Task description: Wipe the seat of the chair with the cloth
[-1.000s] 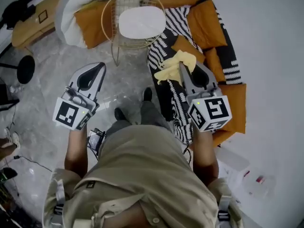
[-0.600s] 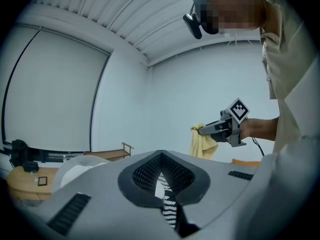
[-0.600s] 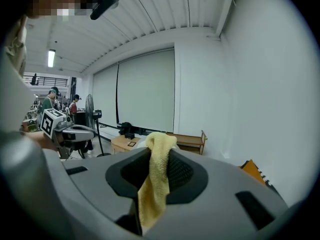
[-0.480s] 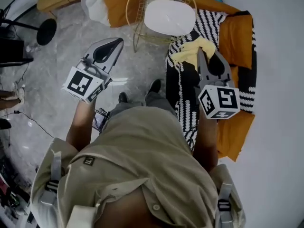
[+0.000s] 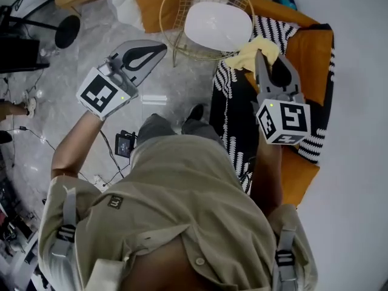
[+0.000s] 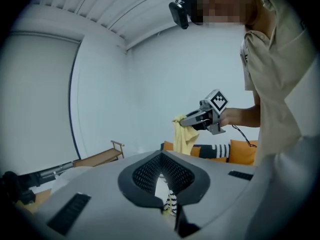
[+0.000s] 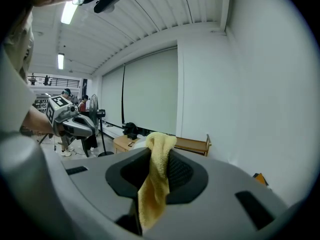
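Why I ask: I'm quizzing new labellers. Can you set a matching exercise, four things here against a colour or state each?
Things:
1. cloth
2. chair seat
3. left tongs
4. right tongs

Colour or state:
A. white
B. shut, nothing held
C. yellow
D. shut on the cloth

Pairs: 1-C, 2-A, 3-B, 4-D

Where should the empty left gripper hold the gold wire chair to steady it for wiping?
Probably the top rim of the gold wire chair, on the side nearest the left gripper, coming from that side. The rim is a slim wire that jaws can close around, and it lies clear of the white seat pad where the yellow cloth must wipe.
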